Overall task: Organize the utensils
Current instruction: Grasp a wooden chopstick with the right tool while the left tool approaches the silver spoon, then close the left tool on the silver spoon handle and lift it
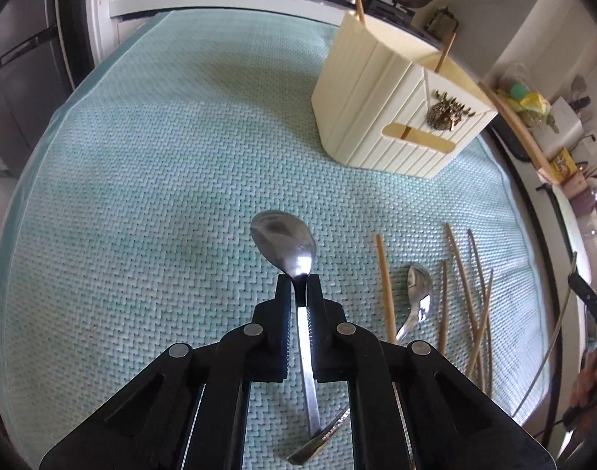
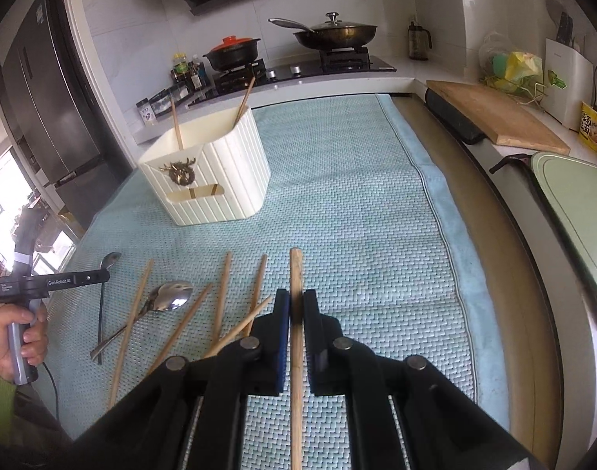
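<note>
Both jaws clamped: left on spoon (image 1: 284,235), right on chopstick (image 2: 296,274).

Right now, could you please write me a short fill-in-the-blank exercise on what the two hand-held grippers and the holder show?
1. The left hand-held gripper is shut on a shiny metal ____.
2. The right hand-held gripper is shut on a single wooden ____.
3. The ribbed cream plastic utensil holder already has ____ chopsticks standing in it.
4. All of it rests on a woven mat of pale ____ colour.

Missing words: spoon; chopstick; two; green
</note>
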`<state>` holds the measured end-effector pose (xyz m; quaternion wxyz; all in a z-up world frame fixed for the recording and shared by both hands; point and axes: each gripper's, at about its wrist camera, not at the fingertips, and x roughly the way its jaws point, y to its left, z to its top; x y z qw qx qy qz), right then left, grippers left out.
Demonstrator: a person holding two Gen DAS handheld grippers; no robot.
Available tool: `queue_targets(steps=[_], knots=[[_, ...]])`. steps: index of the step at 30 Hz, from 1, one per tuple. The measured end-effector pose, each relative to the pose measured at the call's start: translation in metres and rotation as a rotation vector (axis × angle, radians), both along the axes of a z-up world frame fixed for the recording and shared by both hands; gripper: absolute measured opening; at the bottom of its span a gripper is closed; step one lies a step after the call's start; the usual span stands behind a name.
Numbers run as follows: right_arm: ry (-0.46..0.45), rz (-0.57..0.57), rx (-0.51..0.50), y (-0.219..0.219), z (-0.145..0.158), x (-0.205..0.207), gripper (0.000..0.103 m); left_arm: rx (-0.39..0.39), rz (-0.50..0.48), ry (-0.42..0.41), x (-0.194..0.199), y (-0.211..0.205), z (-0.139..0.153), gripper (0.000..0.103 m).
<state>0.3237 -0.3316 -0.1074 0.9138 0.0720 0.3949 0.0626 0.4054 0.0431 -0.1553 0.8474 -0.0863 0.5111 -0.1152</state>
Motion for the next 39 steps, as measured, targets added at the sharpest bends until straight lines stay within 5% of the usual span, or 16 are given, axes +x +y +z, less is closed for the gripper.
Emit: queue_targets(steps=[27,34,39], knots=[[-0.204,0.049,0.012,0.001,0.087,-0.037,0.007,-0.061,0.011,-0.389,-0.063,0.016,0.131,0.0],[-0.262,0.093,-0.013,0.012,0.118,-0.036,0.007,-0.057,-0.006,-0.441,-0.066,0.015,0.156,0.0],[-0.269,0.107,0.007,0.017,0.121,-0.036,0.007,-0.052,-0.006,-0.422,-0.066,0.016,0.148,0.0]])
